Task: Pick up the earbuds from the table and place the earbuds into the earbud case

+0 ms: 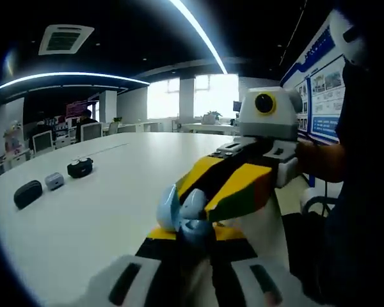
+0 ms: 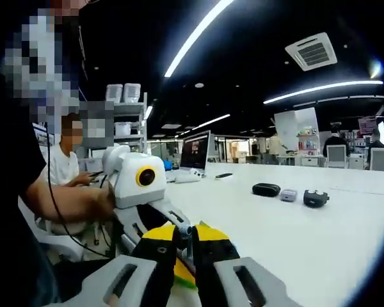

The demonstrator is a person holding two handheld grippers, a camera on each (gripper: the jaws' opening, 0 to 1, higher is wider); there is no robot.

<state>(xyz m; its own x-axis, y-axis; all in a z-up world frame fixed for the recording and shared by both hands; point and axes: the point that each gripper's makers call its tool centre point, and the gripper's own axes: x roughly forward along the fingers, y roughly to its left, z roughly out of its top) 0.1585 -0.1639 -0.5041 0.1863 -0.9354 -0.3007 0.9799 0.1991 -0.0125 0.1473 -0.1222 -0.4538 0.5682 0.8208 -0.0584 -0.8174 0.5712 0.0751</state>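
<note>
Your left gripper [image 2: 182, 233] and right gripper [image 1: 179, 214] meet tip to tip, both pressed together on nothing I can make out, while the open earbud case [image 1: 80, 167] with earbuds sits far across the table [image 1: 115, 211], so part them and reach out.

You get strong fisheye bending in both views: the ceiling light strips [image 1: 198, 32] curve into arcs and straight edges bow toward the rim. The ceiling itself reads very dark, so the strips glare hard against it. In the left gripper view the windows [image 1: 192, 96] are blown out to white and wash the white table [image 1: 115, 211] in soft, even light with faint shadows. Your near jaws look soft and slightly blurred; the distant room is small and hazy.
</note>
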